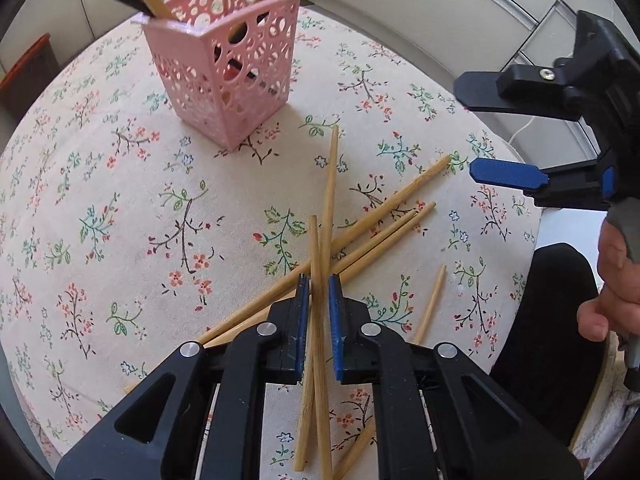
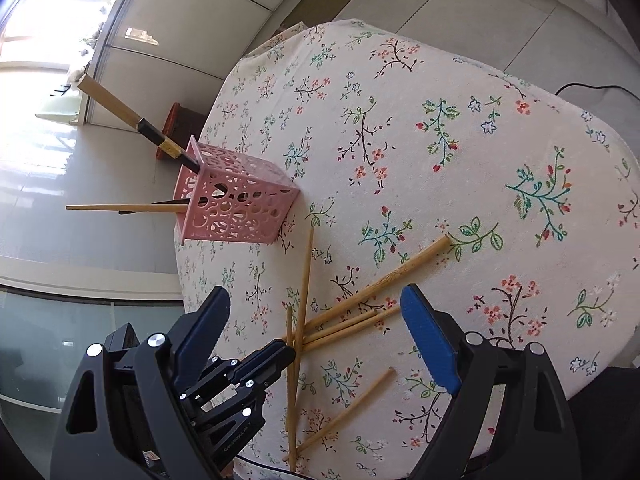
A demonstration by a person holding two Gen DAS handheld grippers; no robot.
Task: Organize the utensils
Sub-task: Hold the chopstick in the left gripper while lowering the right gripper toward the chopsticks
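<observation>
Several bamboo chopsticks [image 1: 384, 208] lie crossed on the floral tablecloth [image 1: 120, 208]. My left gripper [image 1: 319, 280] points steeply down at the crossing, its blue pads closed narrowly on two crossing sticks [image 1: 318, 248]. In the right wrist view the left gripper [image 2: 286, 350] meets the same pile [image 2: 360, 312]. My right gripper [image 2: 316, 296] hovers wide open above the pile with nothing between its fingers; the left wrist view shows it at the right edge [image 1: 468, 128]. A pink perforated holder [image 1: 224, 76] [image 2: 236, 204] stands at the far side with black and bamboo chopsticks in it.
One chopstick [image 1: 430, 304] [image 2: 344, 412] lies apart near the table's front edge. A person's hand [image 1: 612, 292] grips the right tool over dark clothing. A brown stool [image 1: 24, 72] stands on the floor beyond the table. A black cable [image 2: 592, 88] runs past the far edge.
</observation>
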